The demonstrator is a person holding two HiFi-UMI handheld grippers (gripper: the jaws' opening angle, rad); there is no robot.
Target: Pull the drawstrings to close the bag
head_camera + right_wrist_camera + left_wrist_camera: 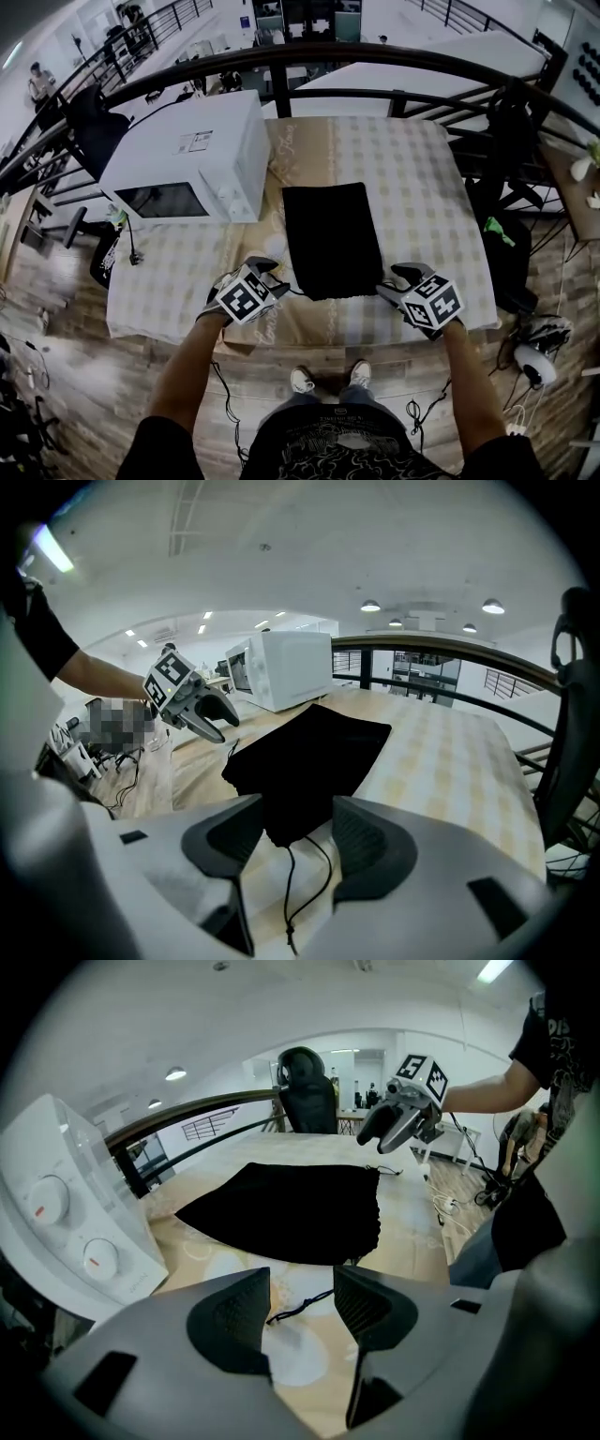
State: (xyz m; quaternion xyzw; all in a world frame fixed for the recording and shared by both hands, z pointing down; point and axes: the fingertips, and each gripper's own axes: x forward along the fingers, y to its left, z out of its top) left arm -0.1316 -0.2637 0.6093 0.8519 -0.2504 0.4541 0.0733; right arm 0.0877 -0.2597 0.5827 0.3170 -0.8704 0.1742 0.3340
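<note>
A black drawstring bag (331,238) lies flat on the checked tablecloth, its mouth toward the near edge. My left gripper (277,279) is at the bag's near left corner, jaws open, with the left drawstring (298,1308) lying loose on the cloth between them. My right gripper (390,284) is at the bag's near right corner, jaws open. The right drawstring (291,883) runs slack from the bag's corner (286,832) down between them, untouched. From the left gripper view I see the bag (286,1213) and the other gripper (394,1124) beyond it.
A white microwave (192,157) stands on the table left of the bag, close to my left gripper. A dark railing (309,56) runs behind the table. The table's near edge (309,337) is just under both grippers. Cables and shoes lie on the wooden floor.
</note>
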